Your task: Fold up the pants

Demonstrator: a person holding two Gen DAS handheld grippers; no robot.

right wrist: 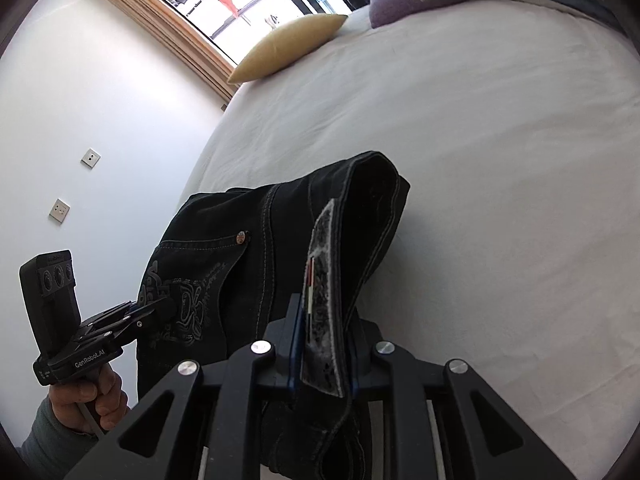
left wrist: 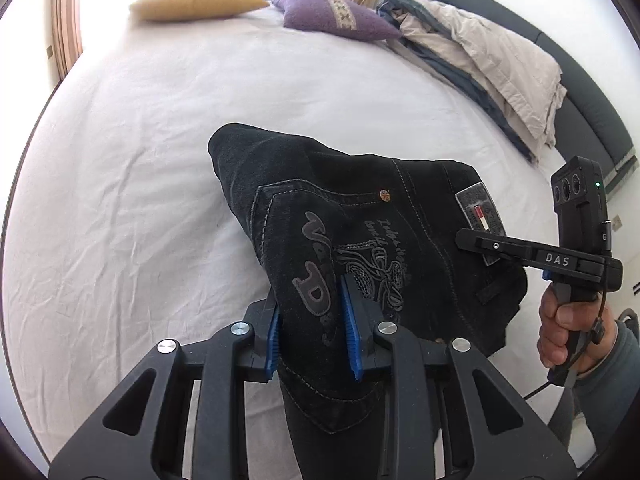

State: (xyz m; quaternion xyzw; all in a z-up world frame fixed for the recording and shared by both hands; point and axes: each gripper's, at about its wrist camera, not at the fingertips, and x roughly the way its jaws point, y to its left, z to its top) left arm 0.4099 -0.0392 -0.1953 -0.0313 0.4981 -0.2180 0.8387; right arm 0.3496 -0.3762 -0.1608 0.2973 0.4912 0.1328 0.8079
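At lower centre of the left wrist view, the left gripper (left wrist: 312, 320) is clenched on a bunched fold of the black jeans (left wrist: 360, 220), its blue pads (left wrist: 350, 336) pressing the denim at the embroidered back pocket (left wrist: 320, 256). To the right of that frame, the right gripper (left wrist: 476, 242) bites the waistband at the leather patch (left wrist: 478, 208), a hand (left wrist: 560, 320) wrapped round its handle. From its own camera, the right gripper (right wrist: 322, 344) is clamped on the waistband with the patch (right wrist: 320, 280) standing upright between the jaws. Both claws thus grasp the pants, which hang lifted over the near edge of the white bed (left wrist: 160, 160), legs trailing down out of the bottom of both frames. The waistband runs left to right between the two grippers, so the garment's long axis drops toward the cameras, and the open sheet lies ahead for laying them down. Readable lettering: "DAS" on the right gripper's finger, "GenRobot.AI" on the left gripper (right wrist: 152, 312) body seen at lower left of the right view. Pocket script and patch wording are too stylised to read. A yellow pillow (left wrist: 192, 4) and a purple pillow (left wrist: 332, 16) sit far up the bed.
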